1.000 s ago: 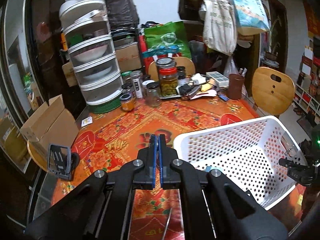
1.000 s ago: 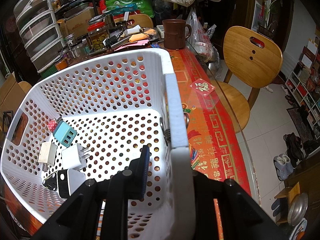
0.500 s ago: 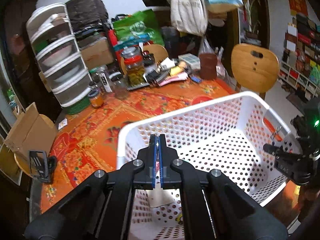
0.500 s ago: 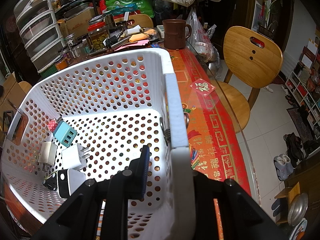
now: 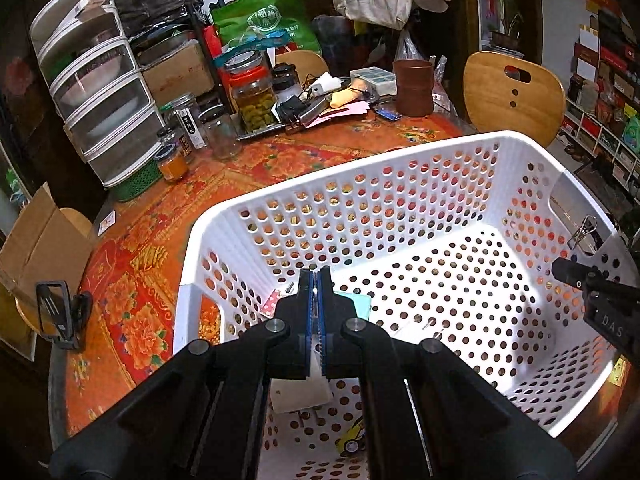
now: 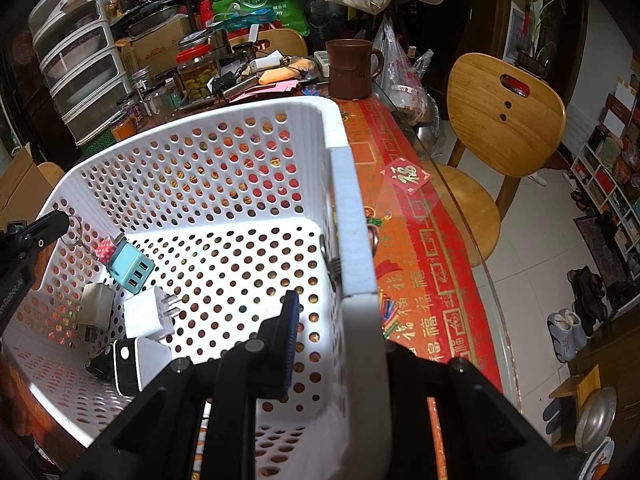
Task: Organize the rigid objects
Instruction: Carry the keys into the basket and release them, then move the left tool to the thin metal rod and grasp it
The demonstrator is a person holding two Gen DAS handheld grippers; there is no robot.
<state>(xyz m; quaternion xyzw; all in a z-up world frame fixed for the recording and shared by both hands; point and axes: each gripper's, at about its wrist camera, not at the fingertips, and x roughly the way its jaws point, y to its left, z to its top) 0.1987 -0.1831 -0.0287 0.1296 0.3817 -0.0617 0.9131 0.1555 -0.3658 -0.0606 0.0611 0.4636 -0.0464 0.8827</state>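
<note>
A white perforated basket (image 5: pixel 400 172) (image 6: pixel 200 148) stands on the red floral table. In it lie a teal USB charger (image 6: pixel 132 266), white plug adapters (image 6: pixel 150 314), a black-and-white charger (image 6: pixel 134 362) and a small toy car (image 5: pixel 352 438). My left gripper (image 5: pixel 317 280) hangs over the basket's left end, shut on a thin metal key ring (image 6: pixel 76 222) that dangles from its tips. My right gripper (image 6: pixel 340 300) is shut on the basket's right wall (image 6: pixel 356 240), one finger inside (image 6: pixel 288 332), the other hidden outside.
Jars (image 5: pixel 252 96), a stacked drawer unit (image 5: pixel 100 100), a brown mug (image 6: pixel 354 68) and clutter crowd the table's far side. A binder clip (image 5: pixel 582 232) sits on the basket's right wall. A phone stand (image 5: pixel 56 312) stands at the left edge. A wooden chair (image 6: pixel 504 116) stands right.
My left gripper moved right from above the tablecloth to above the basket's inside. The right gripper and basket stayed put.
</note>
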